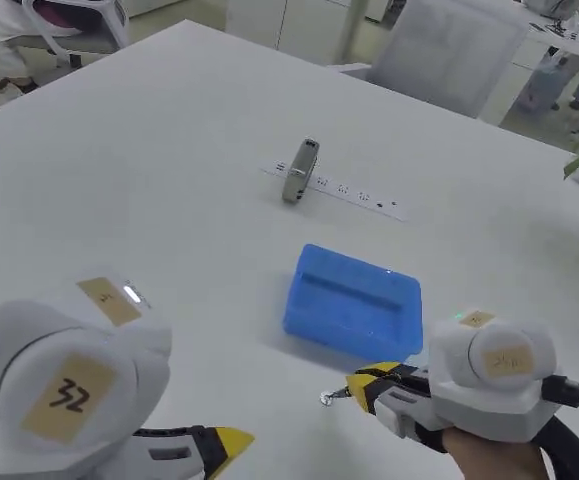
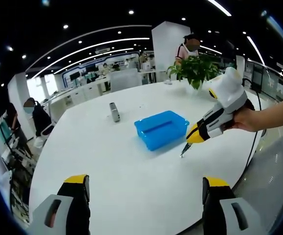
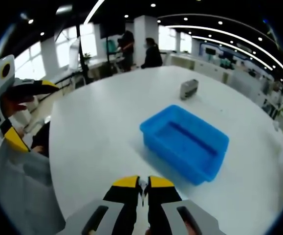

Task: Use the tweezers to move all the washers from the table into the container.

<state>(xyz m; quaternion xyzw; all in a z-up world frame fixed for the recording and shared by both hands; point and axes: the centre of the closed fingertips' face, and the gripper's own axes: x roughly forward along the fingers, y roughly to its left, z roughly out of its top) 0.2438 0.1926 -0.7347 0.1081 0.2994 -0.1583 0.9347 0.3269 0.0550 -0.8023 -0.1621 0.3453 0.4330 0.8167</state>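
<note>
The blue container [image 1: 354,300] stands on the white table [image 1: 149,190], and nothing shows inside it in the right gripper view [image 3: 187,139]. My right gripper [image 1: 361,385] is shut on thin metal tweezers [image 1: 337,394], just in front of the container's near left corner. A small ring, seemingly a washer [image 1: 327,399], sits at the tweezers' tip, low over the table. The left gripper view shows the tweezers [image 2: 184,149] pointing down beside the container [image 2: 161,128]. My left gripper [image 2: 146,188] is open with nothing between its jaws, near the table's front edge [image 1: 231,440].
A grey device [image 1: 300,170] lies on a white power strip [image 1: 341,187] behind the container. A chair [image 1: 449,50] stands at the table's far side, and a plant [image 2: 197,68] at the right. People stand in the background.
</note>
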